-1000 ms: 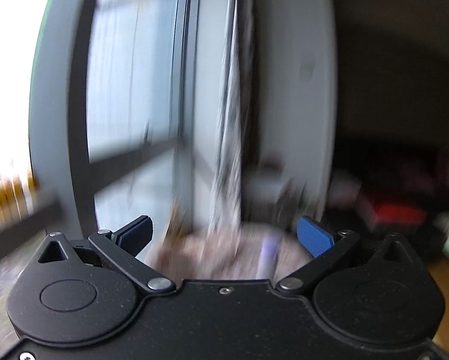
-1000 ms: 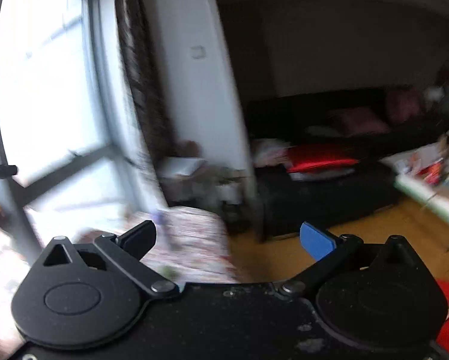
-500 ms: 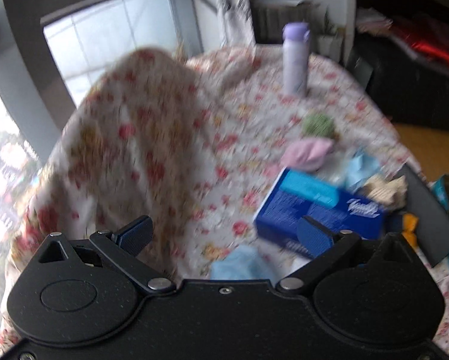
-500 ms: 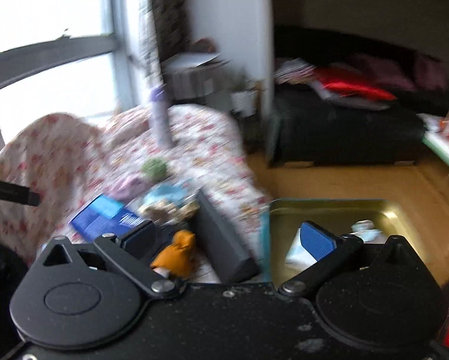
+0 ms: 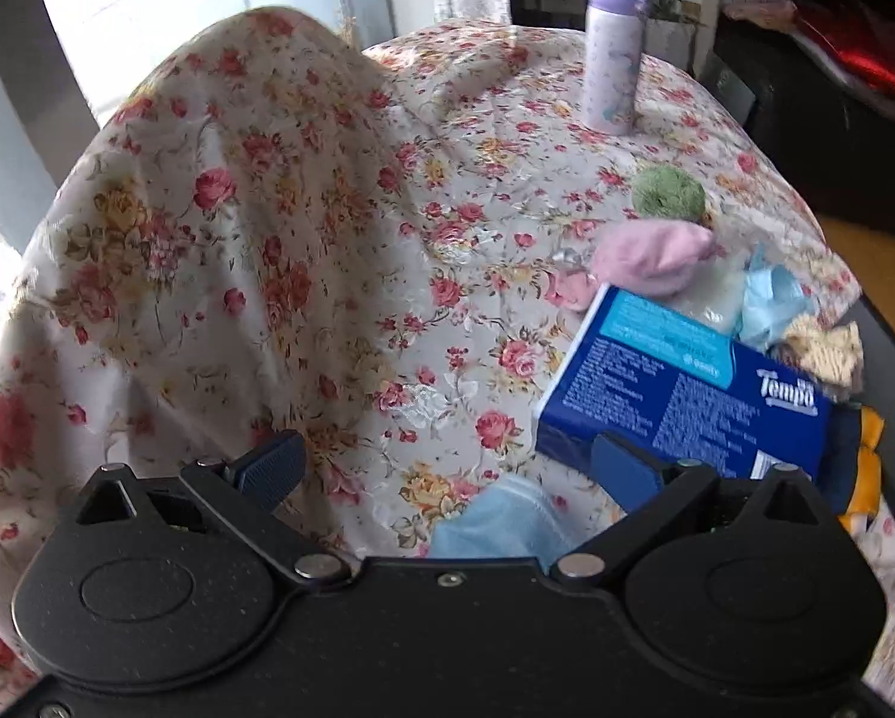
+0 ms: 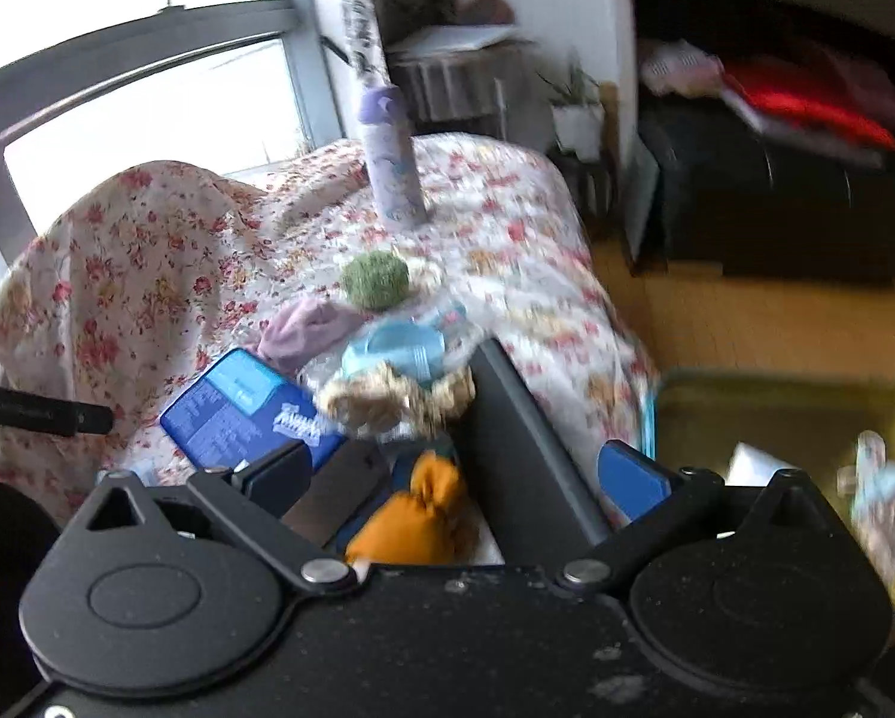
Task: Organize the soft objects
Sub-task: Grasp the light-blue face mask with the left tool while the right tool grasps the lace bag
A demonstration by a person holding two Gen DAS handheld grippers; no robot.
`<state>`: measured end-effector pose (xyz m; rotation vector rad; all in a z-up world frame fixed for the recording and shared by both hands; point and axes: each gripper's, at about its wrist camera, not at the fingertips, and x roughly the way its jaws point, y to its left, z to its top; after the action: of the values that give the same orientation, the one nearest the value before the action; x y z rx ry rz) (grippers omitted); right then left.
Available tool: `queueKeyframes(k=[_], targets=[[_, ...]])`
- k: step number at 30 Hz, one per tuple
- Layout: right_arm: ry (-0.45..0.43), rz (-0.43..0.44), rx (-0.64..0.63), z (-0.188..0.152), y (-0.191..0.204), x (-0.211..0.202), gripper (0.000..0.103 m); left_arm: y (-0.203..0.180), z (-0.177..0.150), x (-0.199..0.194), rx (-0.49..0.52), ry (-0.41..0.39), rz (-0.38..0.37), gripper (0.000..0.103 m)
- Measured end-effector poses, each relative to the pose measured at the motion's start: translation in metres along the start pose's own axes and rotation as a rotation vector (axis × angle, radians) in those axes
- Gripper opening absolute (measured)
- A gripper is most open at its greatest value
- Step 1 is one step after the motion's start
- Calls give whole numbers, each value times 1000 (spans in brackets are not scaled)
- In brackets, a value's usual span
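Soft items lie on a floral tablecloth (image 5: 304,251): a green fuzzy ball (image 5: 667,194) (image 6: 374,279), a pink cloth (image 5: 651,258) (image 6: 304,332), a light blue item (image 5: 770,299) (image 6: 399,350), a beige knitted piece (image 5: 824,350) (image 6: 387,398), an orange pouch (image 6: 417,520) and a blue cloth (image 5: 501,523) under my left gripper. My left gripper (image 5: 447,469) is open and empty above the cloth. My right gripper (image 6: 453,475) is open and empty above the orange pouch.
A blue tissue box (image 5: 681,395) (image 6: 244,413) lies among the items. A purple bottle (image 5: 612,54) (image 6: 390,161) stands at the table's far side. A dark flat slab (image 6: 525,449) lies at the table's right edge. A green bin (image 6: 806,437) sits on the floor.
Both grippers have swung down from facing the window and room to facing the table, then moved closer to the items. Both stayed open.
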<state>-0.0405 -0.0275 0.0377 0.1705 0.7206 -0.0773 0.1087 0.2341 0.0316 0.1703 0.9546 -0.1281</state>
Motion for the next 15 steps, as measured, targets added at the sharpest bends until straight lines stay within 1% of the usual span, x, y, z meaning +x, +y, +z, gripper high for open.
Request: queueKeyframes(k=[2, 3, 4, 6, 10, 12, 15], targets=[[-28, 0, -31, 7, 6, 15, 103, 5, -1, 4, -35, 13, -3, 93], [-34, 4, -39, 10, 9, 20, 103, 7, -1, 7, -54, 25, 2, 87], [-32, 16, -43, 14, 11, 28, 103, 9, -1, 9, -72, 35, 10, 84], [-20, 65, -33, 21, 13, 45, 103, 9, -3, 10, -97, 23, 41, 84], [6, 114, 4, 30, 17, 75, 103, -5, -7, 8, -26, -32, 98, 84], [26, 124, 4, 32, 21, 88, 102, -12, -8, 10, 19, -37, 112, 84], [54, 116, -13, 29, 27, 103, 101, -17, -8, 17, 54, -19, 111, 84]])
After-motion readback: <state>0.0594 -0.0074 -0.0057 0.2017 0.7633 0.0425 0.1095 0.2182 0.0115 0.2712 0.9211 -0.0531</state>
